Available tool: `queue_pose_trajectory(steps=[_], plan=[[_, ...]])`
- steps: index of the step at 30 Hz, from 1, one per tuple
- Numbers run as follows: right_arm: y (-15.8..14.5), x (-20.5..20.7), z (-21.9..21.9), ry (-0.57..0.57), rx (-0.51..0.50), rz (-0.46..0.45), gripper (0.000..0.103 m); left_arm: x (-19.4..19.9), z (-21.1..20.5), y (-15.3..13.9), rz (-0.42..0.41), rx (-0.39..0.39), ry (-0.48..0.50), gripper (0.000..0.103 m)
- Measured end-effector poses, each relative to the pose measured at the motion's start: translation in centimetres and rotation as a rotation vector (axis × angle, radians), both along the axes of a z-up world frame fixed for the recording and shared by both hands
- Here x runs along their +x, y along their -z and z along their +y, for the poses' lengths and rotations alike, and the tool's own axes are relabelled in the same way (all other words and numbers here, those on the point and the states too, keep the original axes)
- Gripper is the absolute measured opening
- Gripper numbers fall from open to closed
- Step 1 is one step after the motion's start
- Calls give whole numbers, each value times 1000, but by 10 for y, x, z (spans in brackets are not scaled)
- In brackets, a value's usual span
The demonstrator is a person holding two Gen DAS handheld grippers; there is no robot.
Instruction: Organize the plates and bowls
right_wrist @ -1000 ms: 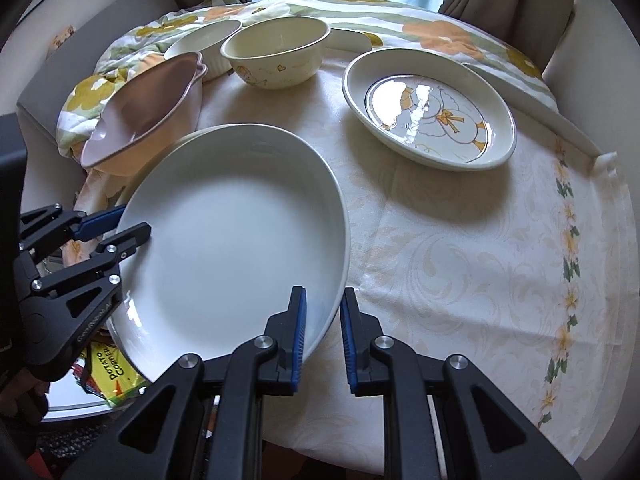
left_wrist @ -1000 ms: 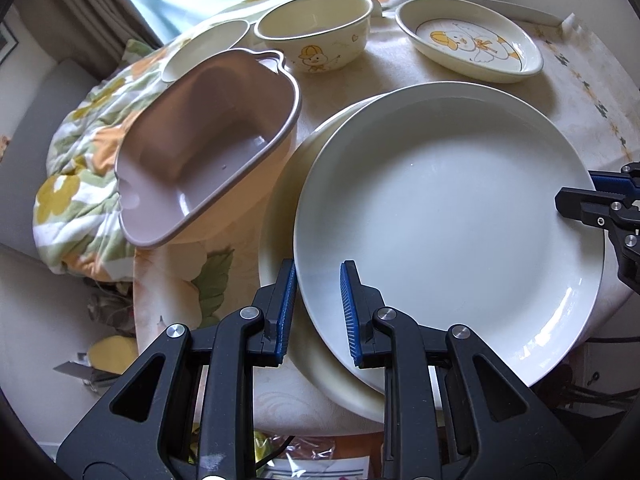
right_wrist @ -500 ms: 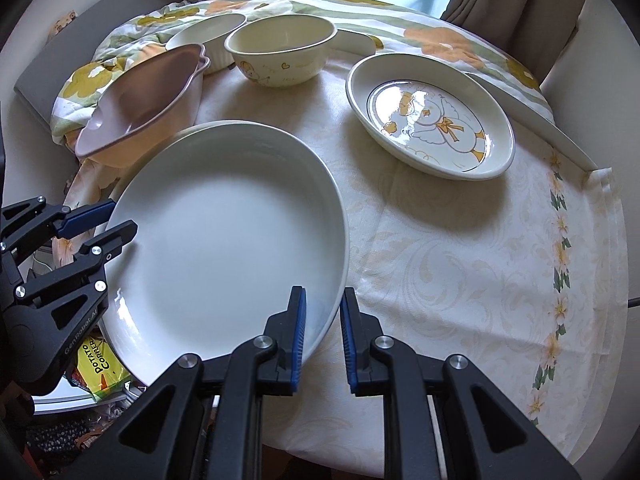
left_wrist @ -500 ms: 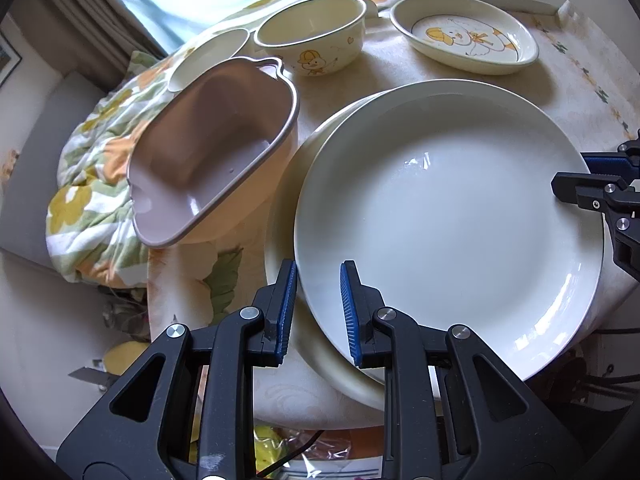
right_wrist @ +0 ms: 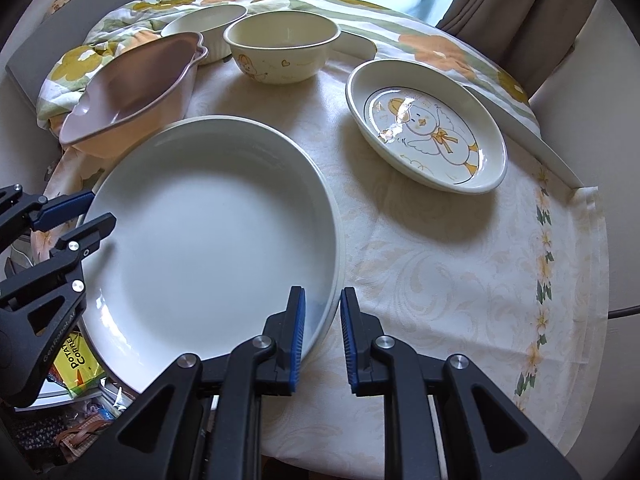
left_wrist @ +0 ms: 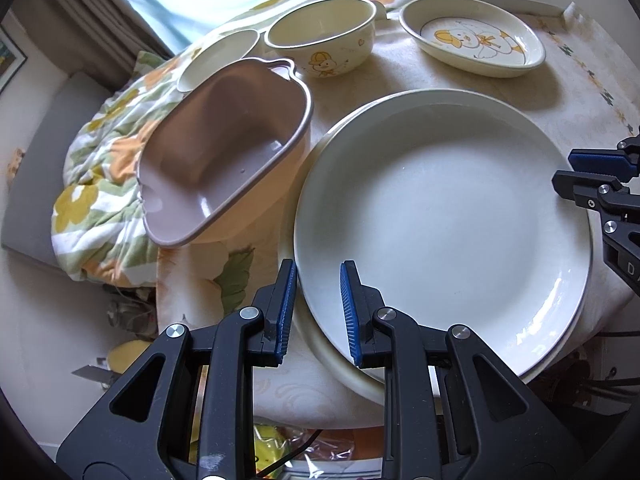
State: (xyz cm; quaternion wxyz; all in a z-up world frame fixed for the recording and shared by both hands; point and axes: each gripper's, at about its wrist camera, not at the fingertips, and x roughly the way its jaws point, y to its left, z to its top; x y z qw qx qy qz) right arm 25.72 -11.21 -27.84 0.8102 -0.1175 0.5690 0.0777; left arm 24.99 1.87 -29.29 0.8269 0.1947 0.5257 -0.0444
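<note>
A large white plate (left_wrist: 440,220) lies on top of a second cream plate (left_wrist: 344,376) at the table's near edge; it also shows in the right wrist view (right_wrist: 208,232). My left gripper (left_wrist: 318,312) is open with its jaws on either side of the plate's rim, not pinching it. My right gripper (right_wrist: 323,334) is open at the opposite rim, likewise straddling it. A mauve handled dish (left_wrist: 224,152), a cream duck bowl (left_wrist: 324,36) and a duck-print dish (right_wrist: 428,128) stand behind.
A small white ribbed bowl (left_wrist: 216,56) sits at the back left beside the duck bowl. A flowered quilt (left_wrist: 96,184) hangs off the table's left side. The patterned tablecloth (right_wrist: 460,272) is bare to the right of the plates.
Both grippers have drawn back slightly and both views have shifted a little. The white plate now sits lower, more squarely on the cream plate. Jaws stay open.
</note>
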Motion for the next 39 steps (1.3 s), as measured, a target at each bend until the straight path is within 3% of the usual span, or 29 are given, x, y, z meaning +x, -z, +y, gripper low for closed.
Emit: queue_pose_trajectory(steps=[9,13,17,18,19,21,22,23,26,31,36,39], plan=[[0,4,-9,58,67,14,16,3,8,-8,23,-65,-8,19],[-17,3,-27,112,176,-12,16,-1,9,-37,-14,-121,7,19],[-49,-2,-55,151,279,-90,16,4,6,-84,-85,-231,23,23],[-60,-2,-64,161,312,-119,16,6,6,-94,-104,-260,26,33],[-72,-2,-73,167,338,-149,16,10,3,-106,-123,-288,27,61],[-90,2,-91,174,362,-192,34,17,-4,-127,-182,-324,25,103],[-97,6,-99,177,366,-208,70,19,-8,-135,-220,-341,28,103],[-103,10,-108,177,377,-226,96,23,-13,-141,-236,-358,34,103],[-115,31,-140,171,399,-236,97,46,-29,-141,-184,-384,6,102],[-108,77,-186,148,367,-212,97,81,-51,-122,-88,-501,-115,102],[-74,133,-212,40,380,-109,97,109,-73,-78,6,-568,-249,102],[-48,162,-220,-24,397,-50,97,126,-84,-52,54,-588,-312,92]])
